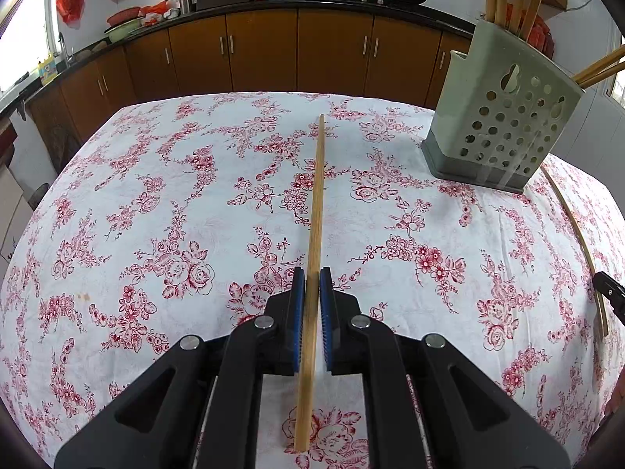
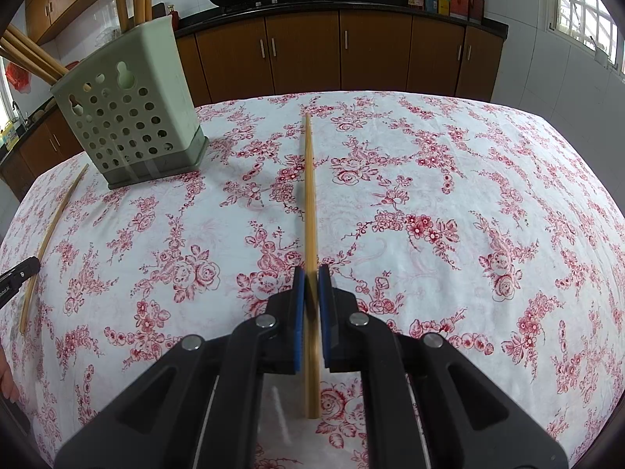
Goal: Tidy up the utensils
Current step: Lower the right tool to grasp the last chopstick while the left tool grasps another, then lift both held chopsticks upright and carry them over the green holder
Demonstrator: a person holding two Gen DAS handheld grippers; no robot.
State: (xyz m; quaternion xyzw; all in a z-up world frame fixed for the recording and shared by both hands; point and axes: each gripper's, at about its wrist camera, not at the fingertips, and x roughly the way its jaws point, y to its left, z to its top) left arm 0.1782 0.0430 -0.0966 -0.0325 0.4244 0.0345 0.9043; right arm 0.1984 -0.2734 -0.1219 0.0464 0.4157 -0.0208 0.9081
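tabletop: covered in a white cloth with red flower print (image 1: 156, 195), pretty much fills both views

holder: pale green perforated plastic utensil holder (image 1: 504, 117) standing upright toward the far side, between the two hands, already got several bamboo chopsticks poking out the top

left chopstick: long bamboo chopstick (image 1: 316, 211) running straight ahead along the left tongs (image 1: 311, 285), blue pads closed in against it, looks gripped. Can't quite tell if it's lifted or still on the cloth

right chopstick: second bamboo chopstick (image 2: 310, 203), same deal, the right tongs (image 2: 311, 285) are pinched nearly together on it, and the blur on it makes me think it's off the cloth

step: I'd say the pickup is in hand, both sticks grabbed, neither in the holder yet

next: swing each toward the holder, tip it upright and drop it in through the open top without knocking the ones already there
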